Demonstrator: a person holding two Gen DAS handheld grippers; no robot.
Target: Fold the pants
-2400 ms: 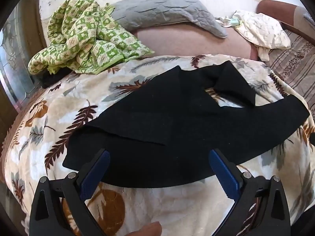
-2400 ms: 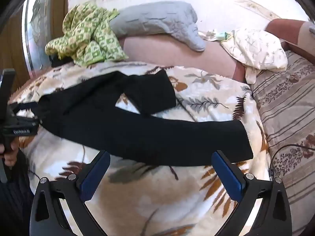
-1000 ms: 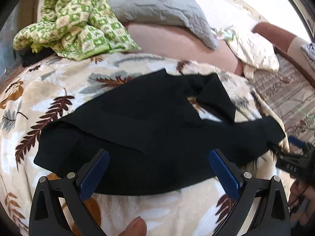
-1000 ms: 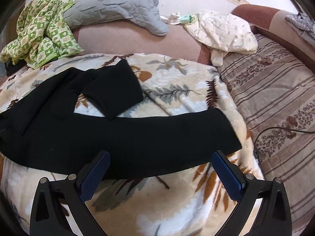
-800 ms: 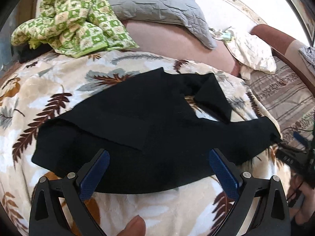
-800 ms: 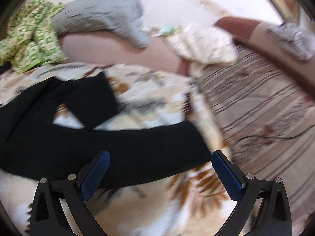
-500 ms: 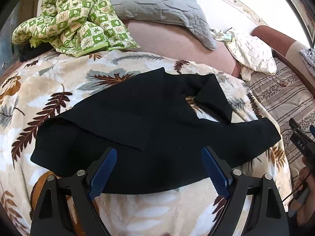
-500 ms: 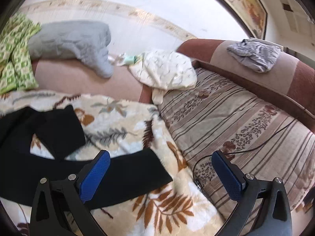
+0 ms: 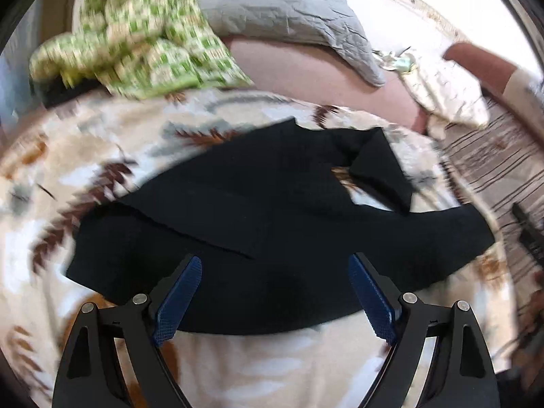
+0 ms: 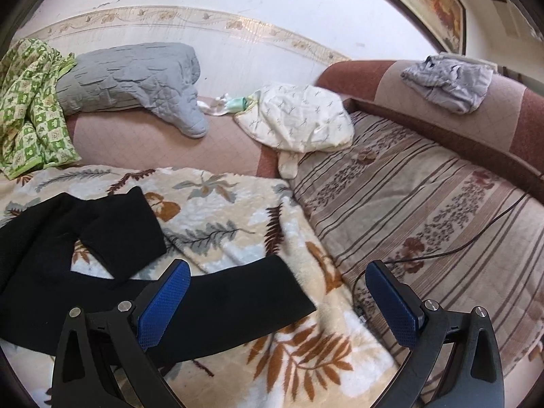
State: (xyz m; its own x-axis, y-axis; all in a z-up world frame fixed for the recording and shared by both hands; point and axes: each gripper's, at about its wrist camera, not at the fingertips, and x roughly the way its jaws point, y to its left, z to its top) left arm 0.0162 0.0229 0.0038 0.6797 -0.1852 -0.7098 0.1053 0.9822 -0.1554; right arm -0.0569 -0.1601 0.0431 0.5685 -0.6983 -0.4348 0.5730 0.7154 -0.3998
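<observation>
Black pants (image 9: 272, 224) lie spread on a leaf-print blanket (image 9: 102, 156), waist at the left, one leg stretched to the right and the other folded back on itself. My left gripper (image 9: 275, 292) is open and empty, hovering over the near edge of the pants. In the right wrist view the pants (image 10: 102, 292) fill the lower left, with the leg cuff ending near the blanket's edge. My right gripper (image 10: 278, 301) is open and empty, above the leg cuff and the blanket (image 10: 238, 210).
A green checked cloth (image 9: 142, 34) and a grey quilted pillow (image 10: 136, 74) lie at the back. A cream cloth (image 10: 299, 119) sits on the striped mattress (image 10: 425, 210), crossed by a black cable (image 10: 459, 251). A grey garment (image 10: 448, 81) rests on the sofa back.
My right gripper has swung right, from over the pants leg to over its cuff and the striped mattress. My left gripper's jaws have narrowed slightly and the view shook.
</observation>
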